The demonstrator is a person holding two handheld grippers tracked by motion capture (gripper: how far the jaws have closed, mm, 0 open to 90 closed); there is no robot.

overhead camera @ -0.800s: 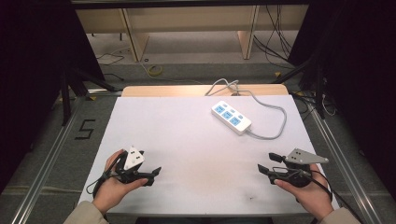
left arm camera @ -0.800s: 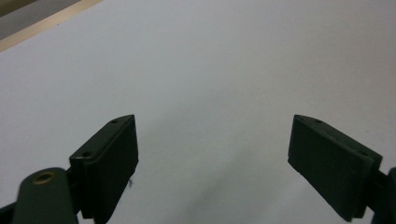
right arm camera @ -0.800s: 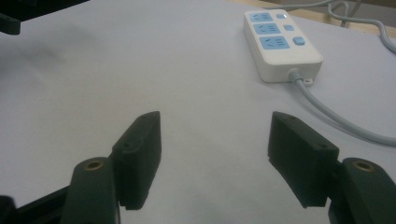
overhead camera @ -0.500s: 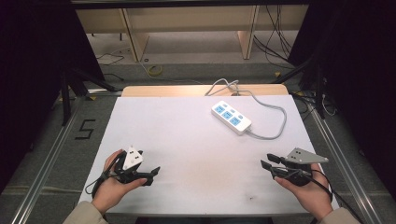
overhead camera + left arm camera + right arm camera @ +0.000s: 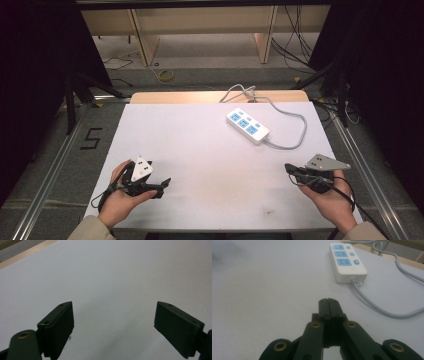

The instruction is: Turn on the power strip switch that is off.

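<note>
A white power strip (image 5: 247,126) with blue sockets lies at the back right of the white table (image 5: 200,150); its grey cable (image 5: 295,135) loops off the far edge. My left gripper (image 5: 162,187) rests in a hand at the front left, open with nothing between its jaws; in the left gripper view the left gripper (image 5: 113,312) has only bare table ahead. My right gripper (image 5: 290,170) sits in a hand at the front right, shut on nothing. In the right gripper view the right gripper (image 5: 328,301) points toward the power strip (image 5: 347,261) and its cable (image 5: 372,305), well short of both.
A wooden strip (image 5: 200,96) borders the table's far edge. Metal rails (image 5: 55,165) run along both sides, with dark curtains beyond. Cables and wooden furniture legs (image 5: 142,45) stand on the floor behind the table.
The right gripper's jaws, apart earlier, have come together on nothing. The right hand has shifted slightly. The left gripper has stayed put.
</note>
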